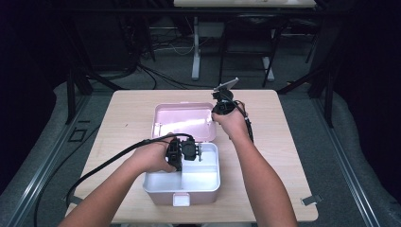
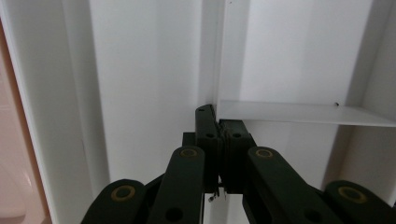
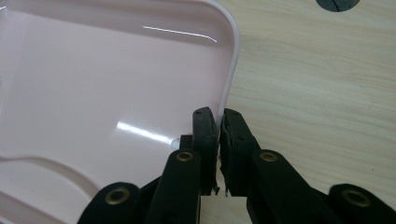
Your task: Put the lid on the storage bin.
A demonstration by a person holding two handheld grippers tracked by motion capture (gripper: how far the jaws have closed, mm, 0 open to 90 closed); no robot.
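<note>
A pink storage box stands open on the table, its white base point(image 1: 211, 185) near the person and its pink lid point(image 1: 182, 120) tilted back. Inside the base point(image 2: 140, 70) run thin white divider walls point(image 2: 299, 112). My left gripper point(image 1: 189, 152) reaches down into the base; its jaws point(image 2: 218, 122) are shut on the top edge of a divider where two walls meet. My right gripper point(image 1: 218, 106) is at the lid's right edge. Its jaws point(image 3: 218, 121) are shut on the lid's white rim point(image 3: 229, 84), with the glossy pink inner face point(image 3: 116, 84) to their left.
The light wooden table point(image 1: 283, 156) has bare room on both sides of the box. A white latch point(image 1: 181, 199) sits at the base's near side. Black cables point(image 1: 108, 161) trail from the grippers. Table legs and cables are on the floor beyond the far edge.
</note>
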